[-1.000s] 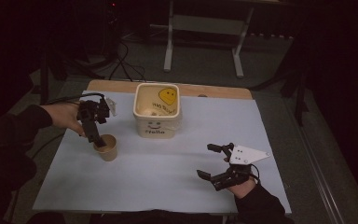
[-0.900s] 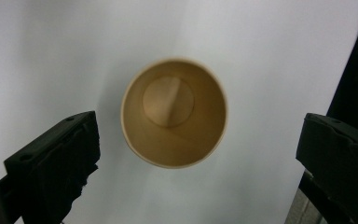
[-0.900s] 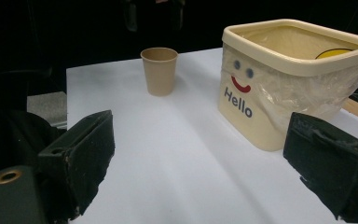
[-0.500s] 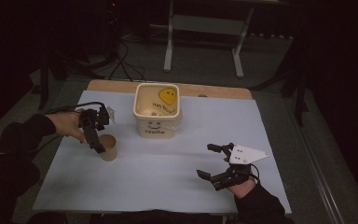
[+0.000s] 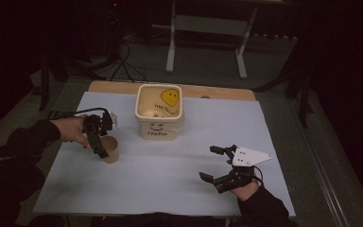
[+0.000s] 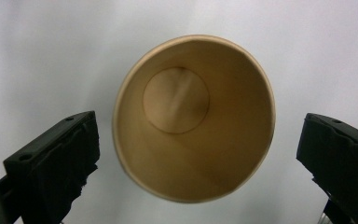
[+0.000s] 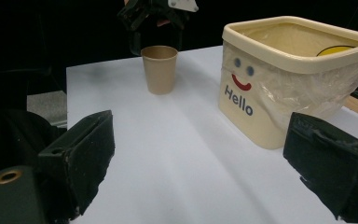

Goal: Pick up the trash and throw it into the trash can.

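Left gripper view: straight down into paper cup [image 6: 193, 119], upright on white table cover [image 6: 37, 51] beside Hello bin [image 5: 159, 113] — left gripper [image 6: 198, 154] jaws wide, straddling, touching nothing, probably set to clamp. Right gripper [image 5: 220, 163] parked apart, agape, empty.

We see a brown paper cup [image 5: 109, 150] standing upright on the pale desk [image 5: 170, 179], its mouth open and its inside bare down to the round, slightly creased bottom [image 6: 176, 100]. It tapers from a wide rolled rim to a narrower base. It sits directly below the left claw [image 6: 186, 158], between the two spread jaws and touching neither, with a clear gap on each side. From the right claw [image 7: 200, 163] it stands well apart, far ahead and to the left.
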Demonstrator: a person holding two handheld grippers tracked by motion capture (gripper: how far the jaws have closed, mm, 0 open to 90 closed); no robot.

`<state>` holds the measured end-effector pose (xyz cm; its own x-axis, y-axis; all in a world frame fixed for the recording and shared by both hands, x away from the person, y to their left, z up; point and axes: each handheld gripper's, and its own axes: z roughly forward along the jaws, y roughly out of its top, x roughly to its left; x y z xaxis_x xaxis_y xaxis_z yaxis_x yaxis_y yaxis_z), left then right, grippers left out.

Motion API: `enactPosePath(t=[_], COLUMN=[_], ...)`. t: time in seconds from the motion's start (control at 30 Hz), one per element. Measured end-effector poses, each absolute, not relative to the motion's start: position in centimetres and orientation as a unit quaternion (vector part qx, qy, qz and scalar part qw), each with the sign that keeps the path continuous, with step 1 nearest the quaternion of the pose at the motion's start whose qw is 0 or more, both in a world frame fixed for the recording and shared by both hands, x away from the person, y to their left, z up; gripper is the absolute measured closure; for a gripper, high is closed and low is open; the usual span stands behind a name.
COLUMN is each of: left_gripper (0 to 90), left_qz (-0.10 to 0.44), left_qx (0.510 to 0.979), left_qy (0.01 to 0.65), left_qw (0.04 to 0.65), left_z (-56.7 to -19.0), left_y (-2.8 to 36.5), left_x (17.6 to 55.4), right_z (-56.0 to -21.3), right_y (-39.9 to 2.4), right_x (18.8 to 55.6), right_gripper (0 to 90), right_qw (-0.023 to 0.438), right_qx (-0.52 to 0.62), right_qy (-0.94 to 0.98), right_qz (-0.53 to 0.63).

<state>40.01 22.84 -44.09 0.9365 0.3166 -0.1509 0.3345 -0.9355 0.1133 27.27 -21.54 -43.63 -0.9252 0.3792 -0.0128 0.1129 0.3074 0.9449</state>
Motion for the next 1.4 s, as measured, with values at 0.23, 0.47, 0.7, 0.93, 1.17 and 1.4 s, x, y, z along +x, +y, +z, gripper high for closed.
enactPosePath(t=[0.23, 0.47, 0.7, 0.93, 1.17, 1.4], left_gripper=[0.4, 0.5, 5.4, 22.8, 24.8, 25.3], left_qz=[-0.070, -0.069, -0.062, -0.055, -0.067, -0.071], left_qx=[0.982, 0.984, 0.985, 0.986, 0.981, 0.980], left_qy=[0.163, 0.159, 0.155, 0.150, 0.157, 0.152], left_qw=[0.063, 0.049, 0.047, 0.057, 0.093, 0.106], left_z=[-44.9, -45.5, -45.7, -45.5, -44.3, -43.4], left_y=[22.6, 22.4, 22.4, 22.6, 23.0, 23.0], left_x=[40.0, 39.9, 39.9, 40.0, 40.2, 40.2], right_z=[-43.7, -43.7, -43.7, -43.7, -43.7, -43.7], right_y=[-21.6, -21.6, -21.6, -21.5, -21.5, -21.6], right_x=[27.3, 27.3, 27.3, 27.3, 27.3, 27.3], right_gripper=[8.7, 8.7, 8.7, 8.7, 8.7, 8.7], right_qw=[0.116, 0.116, 0.115, 0.115, 0.117, 0.120], right_qx=[0.154, 0.156, 0.157, 0.159, 0.158, 0.157], right_qy=[0.800, 0.801, 0.801, 0.801, 0.801, 0.801], right_qz=[0.568, 0.567, 0.567, 0.566, 0.565, 0.565])
